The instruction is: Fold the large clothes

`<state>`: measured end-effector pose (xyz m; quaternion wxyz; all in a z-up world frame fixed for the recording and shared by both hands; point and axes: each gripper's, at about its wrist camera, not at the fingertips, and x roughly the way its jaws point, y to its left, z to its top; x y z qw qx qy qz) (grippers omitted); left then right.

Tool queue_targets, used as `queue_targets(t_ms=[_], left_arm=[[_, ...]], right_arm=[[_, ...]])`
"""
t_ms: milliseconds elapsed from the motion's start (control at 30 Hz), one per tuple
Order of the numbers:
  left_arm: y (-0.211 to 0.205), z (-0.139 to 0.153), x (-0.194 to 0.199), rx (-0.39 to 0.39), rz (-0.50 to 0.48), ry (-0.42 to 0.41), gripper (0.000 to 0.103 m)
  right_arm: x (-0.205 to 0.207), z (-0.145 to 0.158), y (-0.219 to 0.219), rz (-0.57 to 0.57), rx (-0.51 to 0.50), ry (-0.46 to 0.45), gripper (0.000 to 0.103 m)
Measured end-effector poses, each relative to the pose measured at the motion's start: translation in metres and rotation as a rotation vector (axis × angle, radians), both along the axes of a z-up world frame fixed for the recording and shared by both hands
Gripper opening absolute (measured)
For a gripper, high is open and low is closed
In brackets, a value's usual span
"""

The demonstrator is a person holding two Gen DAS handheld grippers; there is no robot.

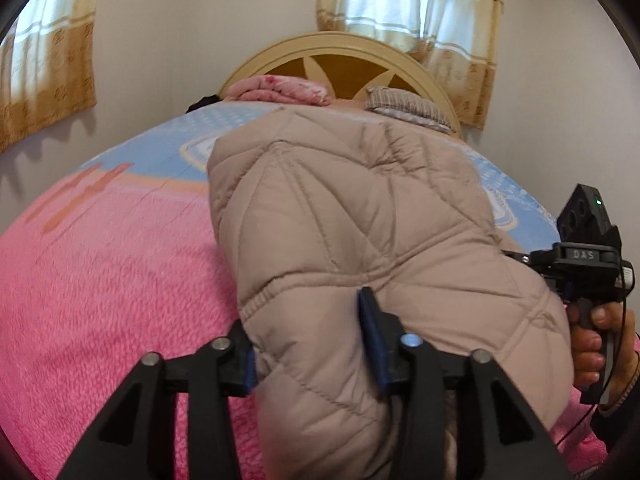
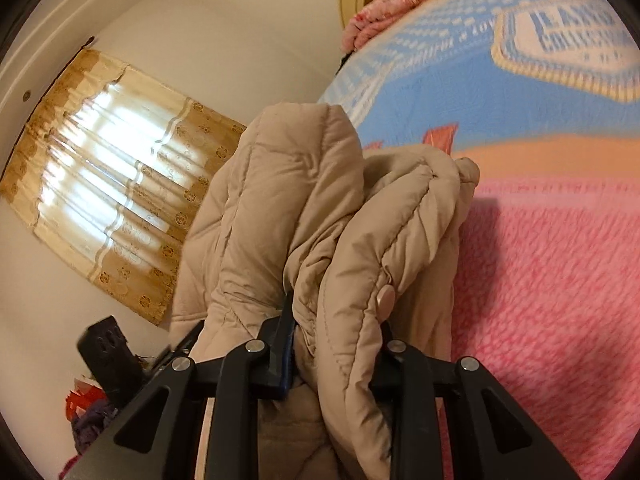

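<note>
Fabric is being bunched between both grippers: a beige quilted puffer coat [image 1: 352, 208] is being handled over a bed covered by a pink and blue blanket [image 1: 100, 280]. In the left wrist view the coat is being stretched away from the camera, its long axis running from the near edge of the bed toward the far headboard [image 1: 332, 50], where its ribbed collar end [image 1: 404, 106] is pointing. The left gripper [image 1: 310, 344] is being held at the near end of the coat with its jaws standing partly apart around a thick puffed fold; the blue pads [image 1: 370, 320] are lying against the padding, but whether they are pressing on it or merely straddling it cannot be told. The right gripper [image 2: 334, 332] is being kept closed on a gathered edge of the coat, next to a pale snap button [image 2: 386, 298], so that this edge is being lifted clear of the blanket in the right wrist view. Judged from this, the two near corners are being held so that the bulky coat can be carried over itself as one layer, the padding being too thick to stay creased unaided. The person's right hand [image 1: 600, 340] is being seen at the right, wrapped around the handle. A folded pink quilt [image 1: 280, 90] is lying far off by the headboard.
</note>
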<state>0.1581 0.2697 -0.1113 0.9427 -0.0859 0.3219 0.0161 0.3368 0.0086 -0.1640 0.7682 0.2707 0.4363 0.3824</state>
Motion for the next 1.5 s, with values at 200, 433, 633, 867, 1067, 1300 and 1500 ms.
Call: queue_targets(t_ms=[200,433,633,867,1067,1300,1500], left_arm=[[-0.004,-0.004,-0.013,0.063,0.044,0.005,0.082],[-0.004,-0.004,-0.011,0.103,0.052,0.009,0.086],[-0.001,-0.002,-0.017,0.117,0.080,0.016,0.091],[-0.020,0.027,-0.045,0.183,0.048,-0.030,0.095],[-0.036,0.059,-0.079,0.188,0.052,-0.100,0.100],[-0.054,0.095,-0.104,0.180,0.033,-0.201,0.102],[-0.062,0.113,-0.118,0.165,0.019,-0.273,0.103]], right_arm=[[-0.002,-0.009,0.008,0.013,-0.040,0.008,0.026],[-0.001,-0.011,0.015,0.002,-0.083,-0.009,0.031],[-0.008,-0.005,0.008,-0.030,-0.134,-0.027,0.050],[-0.038,0.028,-0.003,-0.093,-0.248,-0.126,0.061],[-0.093,0.079,-0.018,-0.180,-0.316,-0.277,0.062],[-0.153,0.132,-0.015,-0.203,-0.347,-0.448,0.065],[-0.191,0.165,-0.010,-0.214,-0.360,-0.566,0.068]])
